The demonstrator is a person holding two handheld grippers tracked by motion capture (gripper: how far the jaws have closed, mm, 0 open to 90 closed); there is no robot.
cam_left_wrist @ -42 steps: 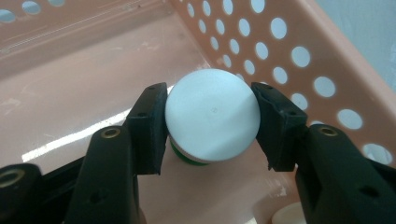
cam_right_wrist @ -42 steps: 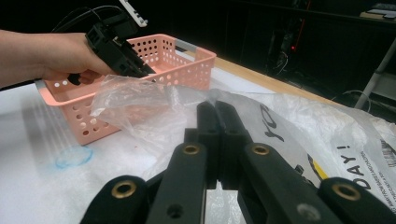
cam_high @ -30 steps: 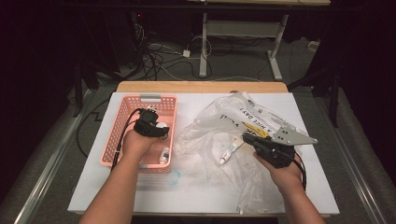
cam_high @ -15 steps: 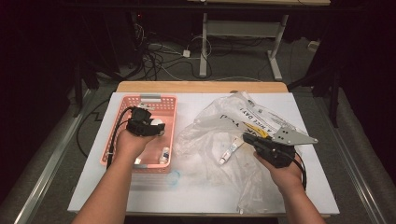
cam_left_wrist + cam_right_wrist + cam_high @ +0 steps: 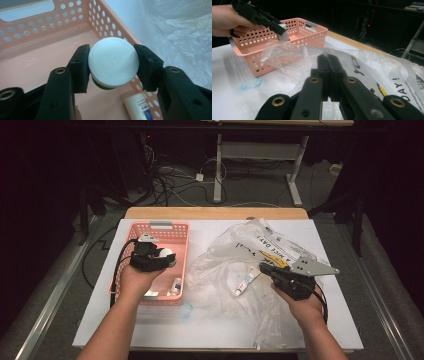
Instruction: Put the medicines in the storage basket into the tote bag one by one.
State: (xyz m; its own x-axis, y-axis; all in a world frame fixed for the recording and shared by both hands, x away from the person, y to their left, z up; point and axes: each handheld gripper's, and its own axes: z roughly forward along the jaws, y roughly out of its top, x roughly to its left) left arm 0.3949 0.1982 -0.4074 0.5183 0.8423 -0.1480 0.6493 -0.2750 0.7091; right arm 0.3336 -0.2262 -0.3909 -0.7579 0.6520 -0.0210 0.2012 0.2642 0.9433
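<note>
- Basket point(image 5: 181, 251) sits left of centre in the high view, on the table point(image 5: 100, 320).
- Plastic bag point(image 5: 280, 245) spreads right of the basket, reaching the frame's lower right.
- Small tube point(image 5: 246, 283) lies on the bag, centre frame.
- Small bottle point(image 5: 176, 285) lies in the basket's lower right corner.
- Left gripper point(image 5: 113, 67) hangs over the basket, with a round-capped jar point(image 5: 113, 62) between its jaws (off the basket floor).
- Right gripper point(image 5: 264, 267) rests on the bag, right of the tube.

left gripper point(image 5: 167, 260) held at the left, forearm reaching in from the near edge, jaws clamped part-open on a white-capped jar point(image 5: 113, 62). right gripper point(image 5: 264, 268) at the right, low, jaws pressed together, pointing left.
</note>
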